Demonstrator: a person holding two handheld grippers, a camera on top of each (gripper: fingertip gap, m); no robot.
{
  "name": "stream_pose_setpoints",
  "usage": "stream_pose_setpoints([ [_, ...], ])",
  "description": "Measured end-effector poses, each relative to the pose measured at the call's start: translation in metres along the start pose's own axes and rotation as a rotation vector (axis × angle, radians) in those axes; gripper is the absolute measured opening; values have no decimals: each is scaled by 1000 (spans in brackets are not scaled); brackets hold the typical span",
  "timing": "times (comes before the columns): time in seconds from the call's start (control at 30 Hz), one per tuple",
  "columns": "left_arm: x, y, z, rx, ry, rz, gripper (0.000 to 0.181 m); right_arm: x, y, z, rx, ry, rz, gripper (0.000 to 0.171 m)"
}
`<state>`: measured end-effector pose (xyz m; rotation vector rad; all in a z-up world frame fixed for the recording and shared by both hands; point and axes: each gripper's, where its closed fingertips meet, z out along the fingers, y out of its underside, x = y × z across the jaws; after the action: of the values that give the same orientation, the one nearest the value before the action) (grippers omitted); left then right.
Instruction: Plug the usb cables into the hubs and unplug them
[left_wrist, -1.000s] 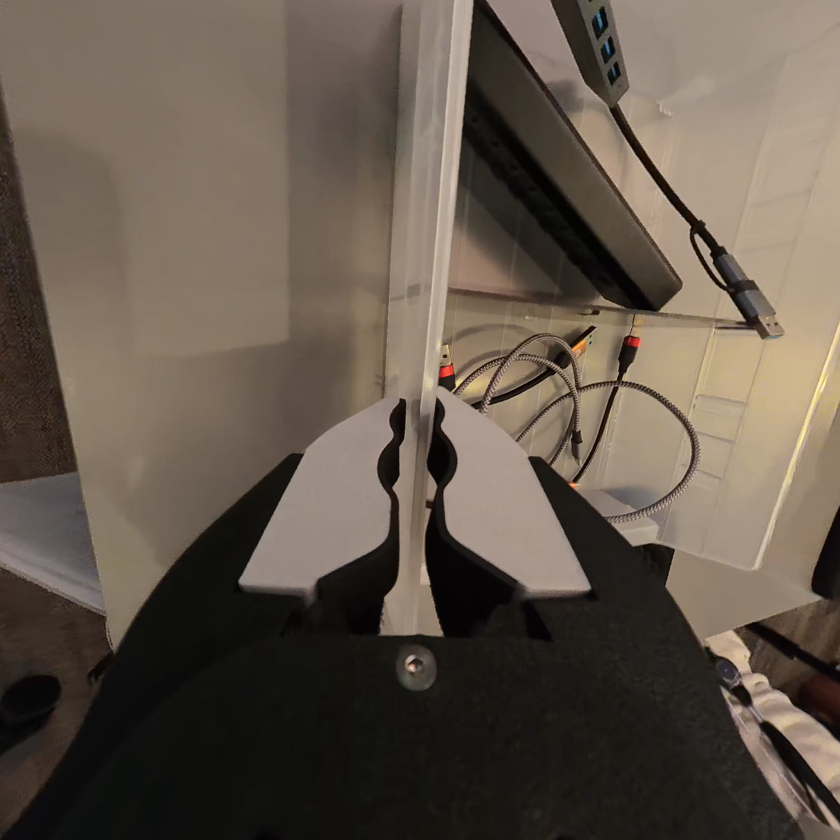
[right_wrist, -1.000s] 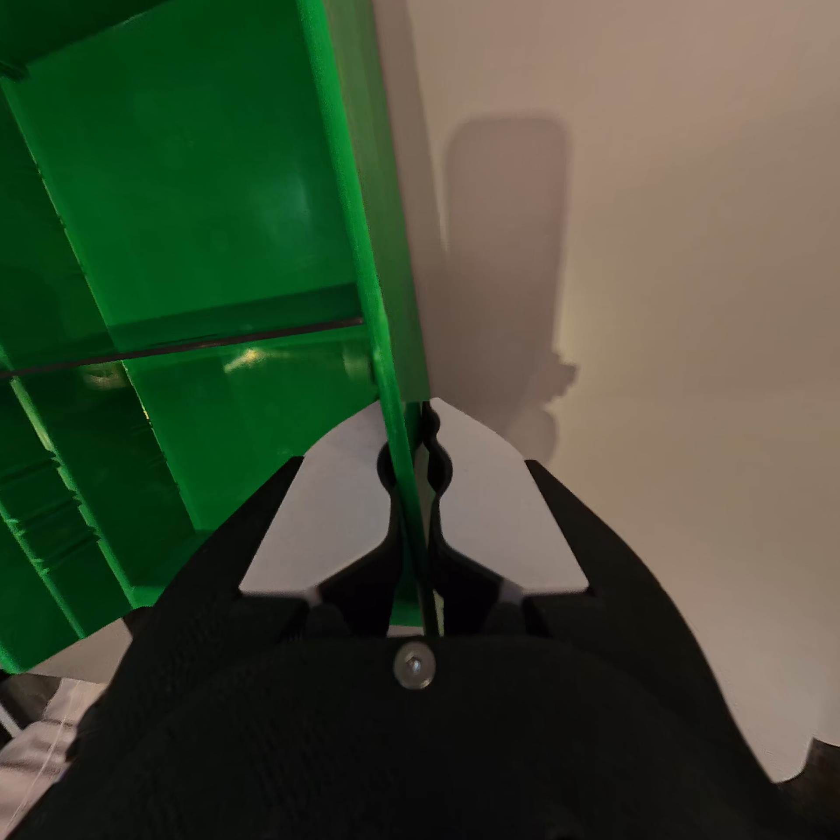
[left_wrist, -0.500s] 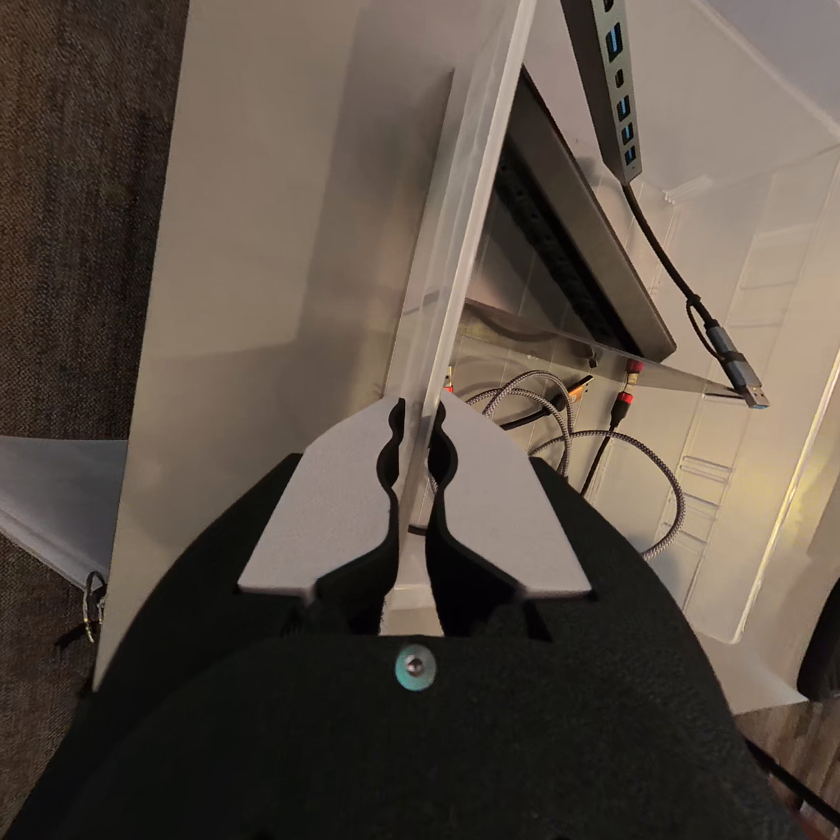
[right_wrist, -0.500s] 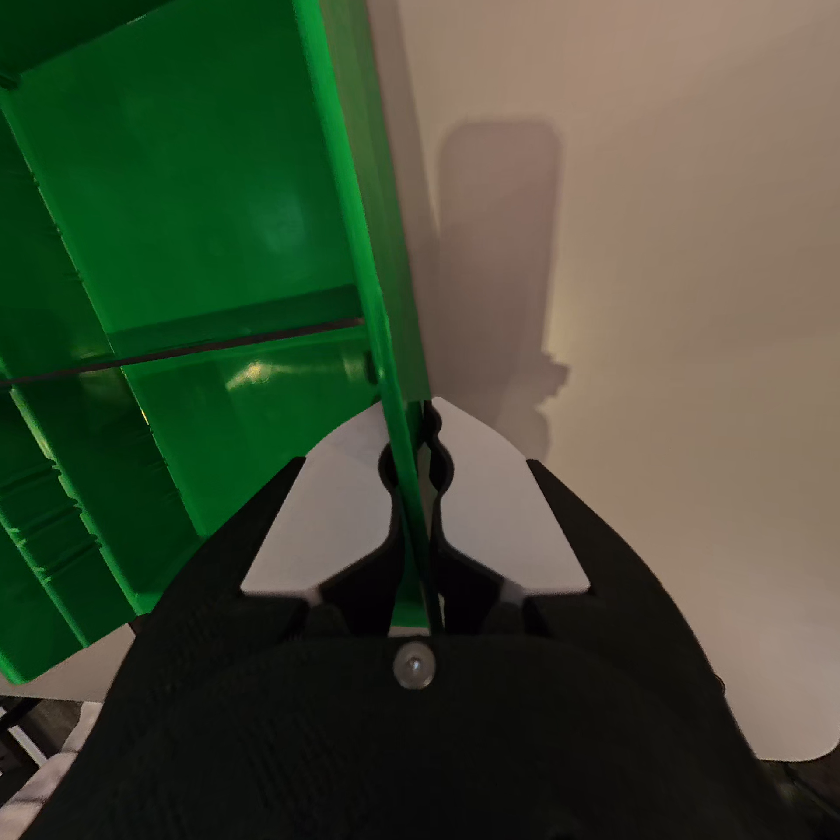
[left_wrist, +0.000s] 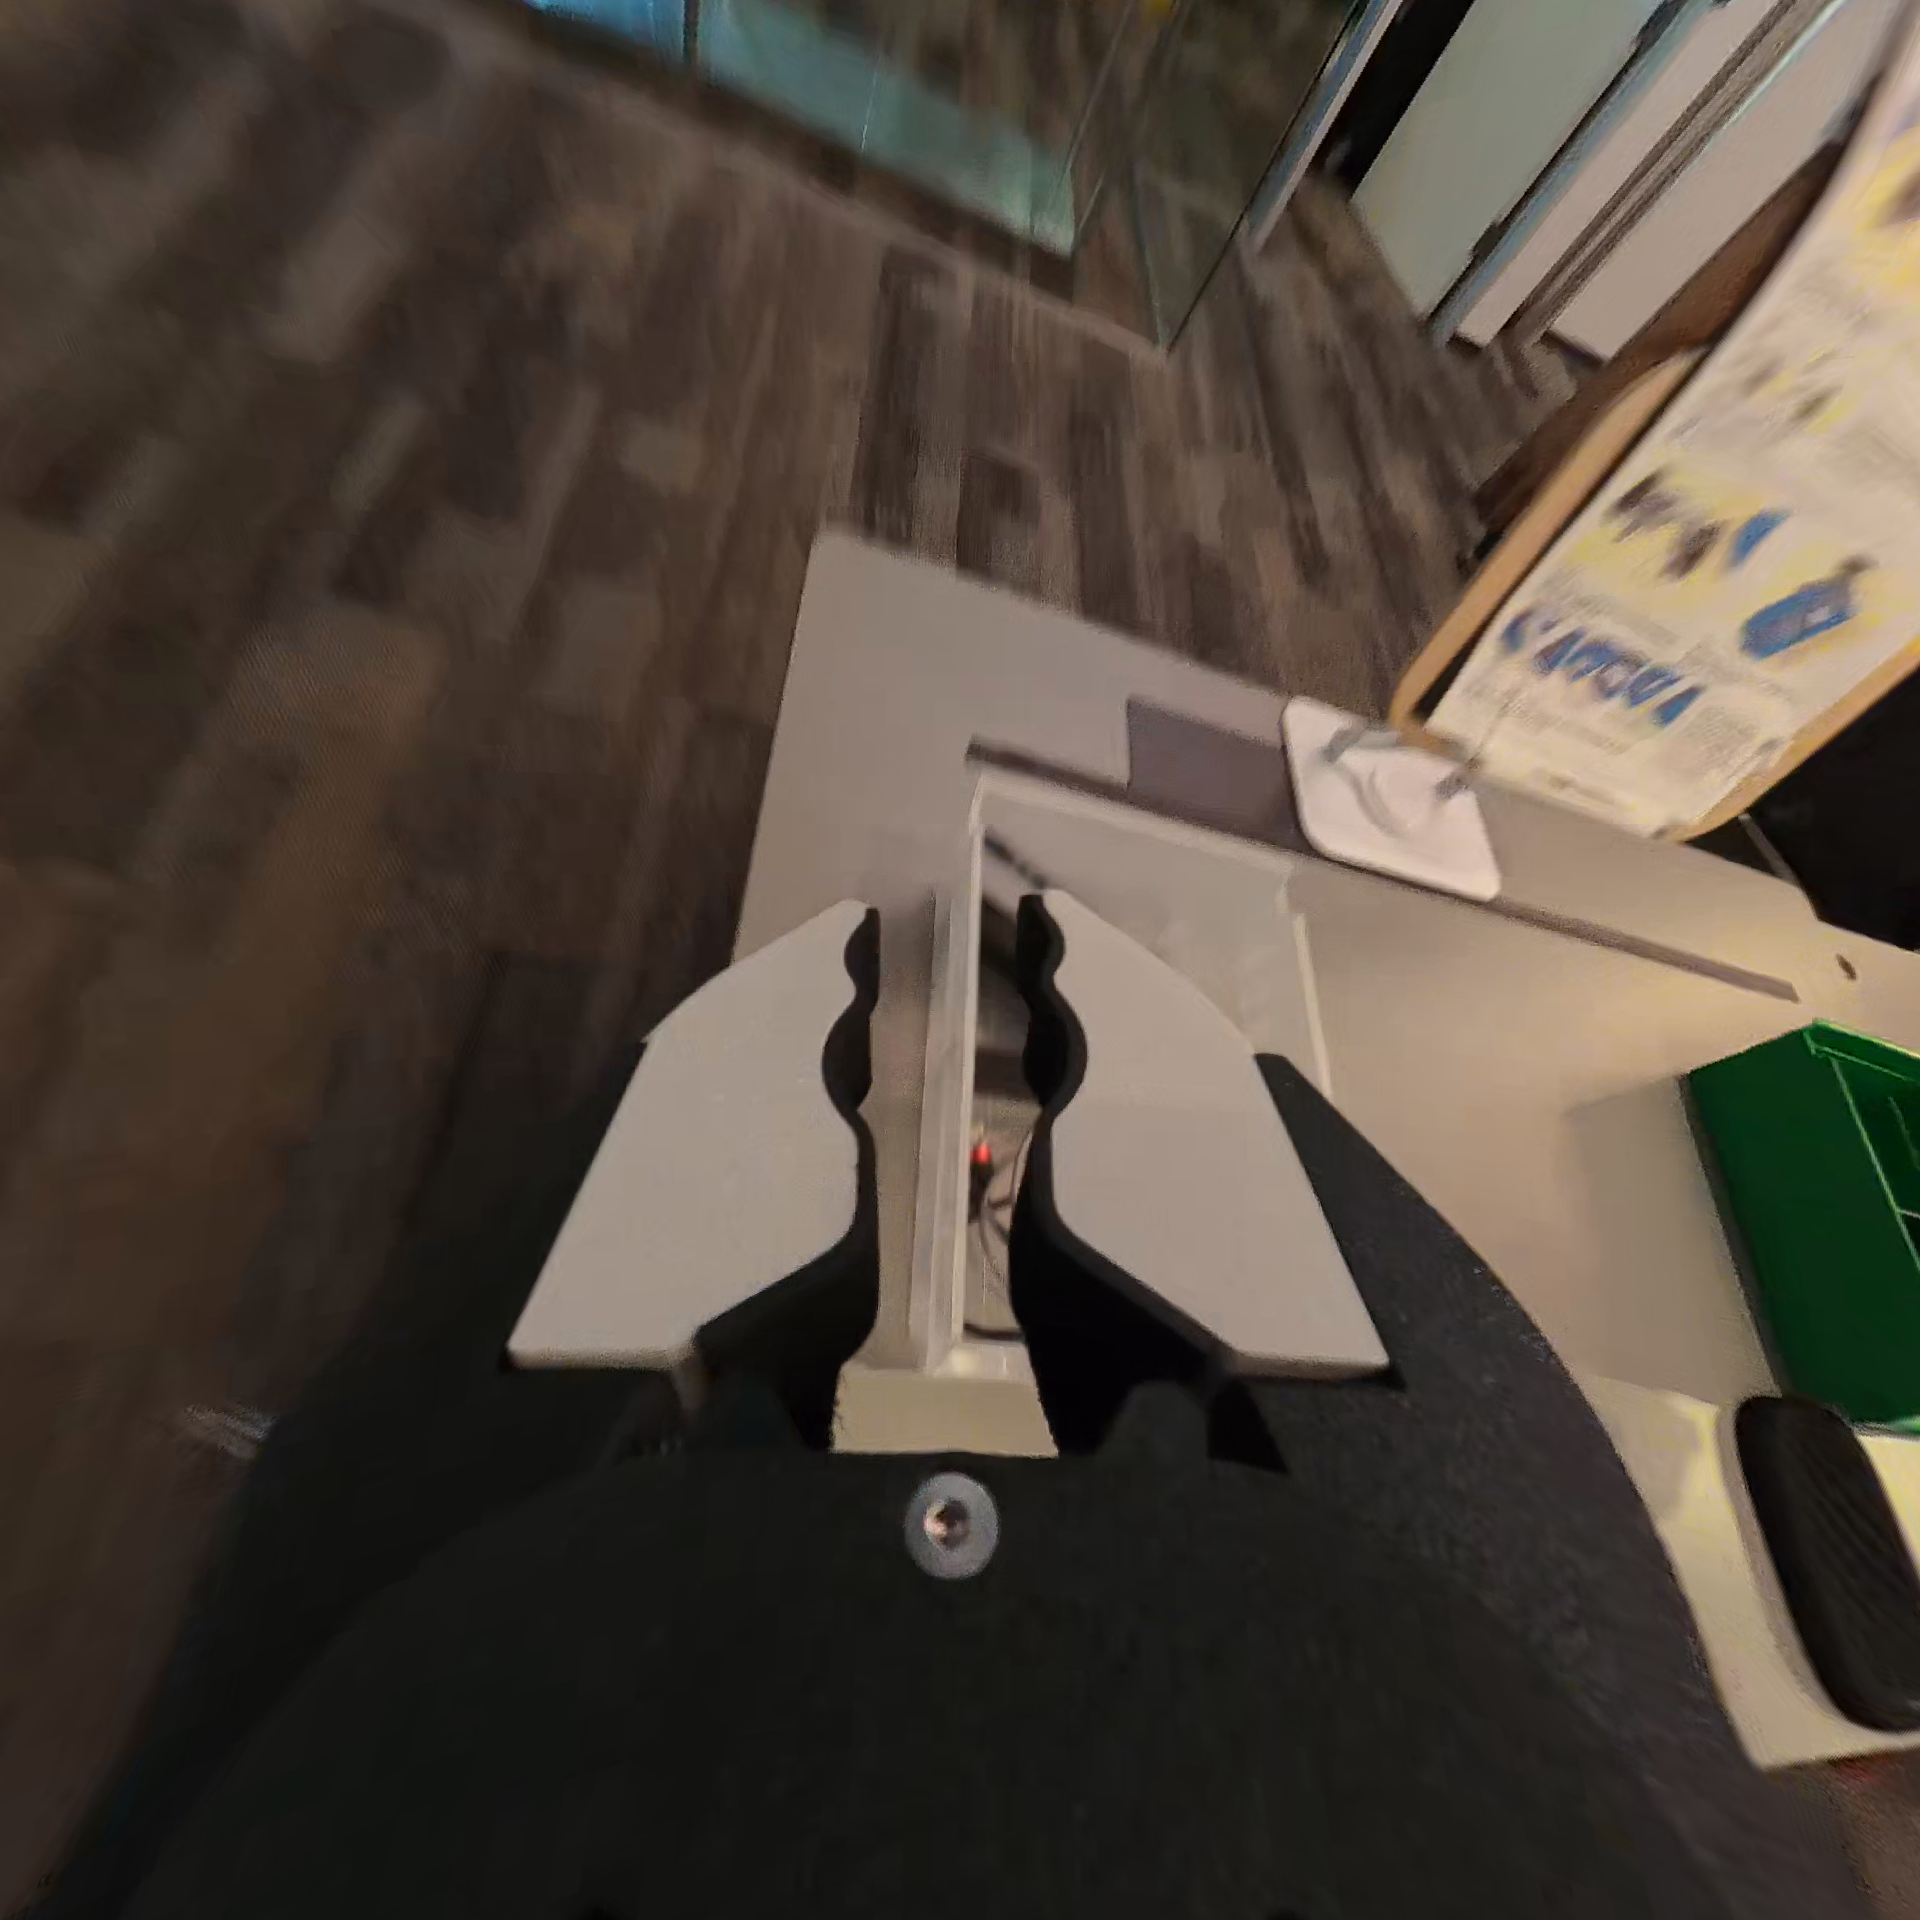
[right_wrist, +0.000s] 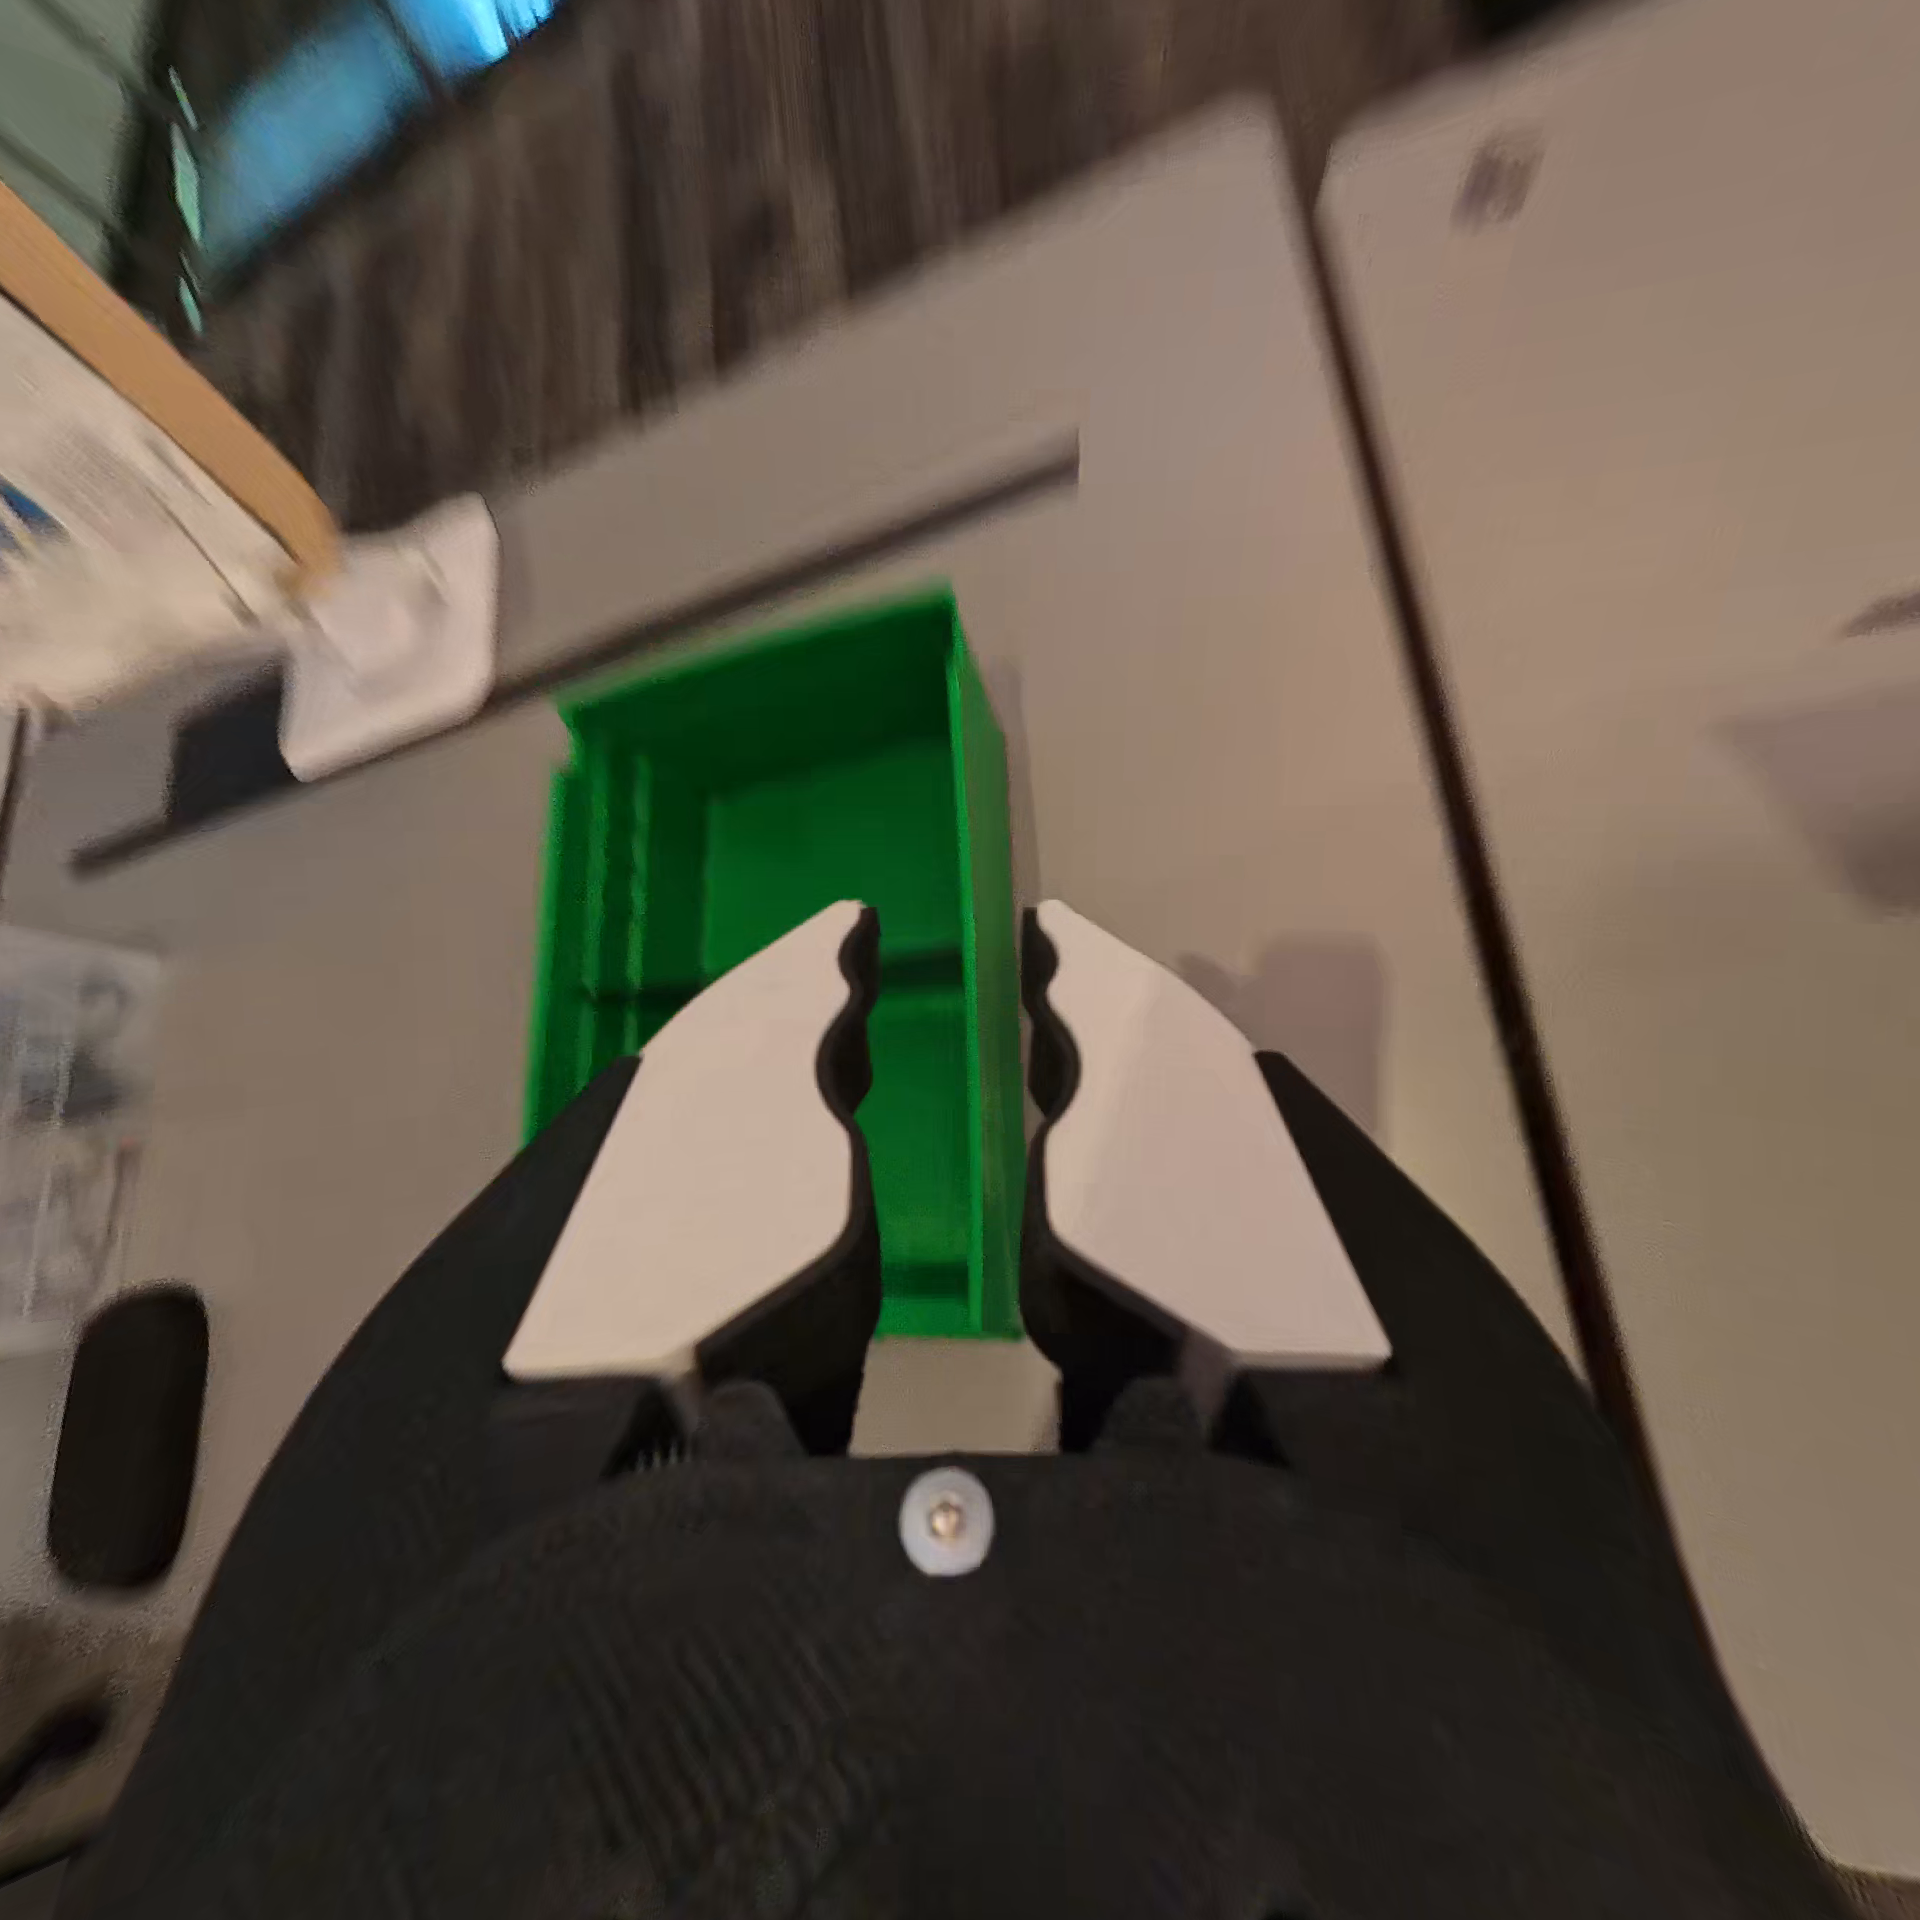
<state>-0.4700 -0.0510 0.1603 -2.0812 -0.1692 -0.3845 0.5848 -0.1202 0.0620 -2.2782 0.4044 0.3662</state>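
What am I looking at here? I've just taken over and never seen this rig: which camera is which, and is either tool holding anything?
No robot arm here: a person holds one two-finger tool in each hand, and a camera on each looks forward along its fingers. In the left wrist view the left tool is open, its fingers either side of the wall of a clear bin without pinching it; cables lie inside, blurred. In the right wrist view the right tool is open too, straddling the side wall of an empty green bin. Both bins stand on the white table. Neither tool holds anything. The pictures are motion-blurred, so fine detail is lost.
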Motion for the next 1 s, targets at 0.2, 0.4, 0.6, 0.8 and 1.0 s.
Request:
stream_pose_setpoints([
  [0.2,188,-154,-127,349,183,250,55,-126,-153,-186,580,129,-235,54],
  [0.4,361,-177,-143,342,167,478,105,-307,-183,-263,721,101,-477,87],
  [0.6,477,-148,-99,399,124,628,113,-423,-164,-244,766,76,-626,99],
  [0.8,527,-100,-23,355,133,637,122,-457,-139,-163,718,150,-678,116],
  [1.0,515,-30,76,268,78,647,139,-448,-103,-57,668,207,-650,129],
])
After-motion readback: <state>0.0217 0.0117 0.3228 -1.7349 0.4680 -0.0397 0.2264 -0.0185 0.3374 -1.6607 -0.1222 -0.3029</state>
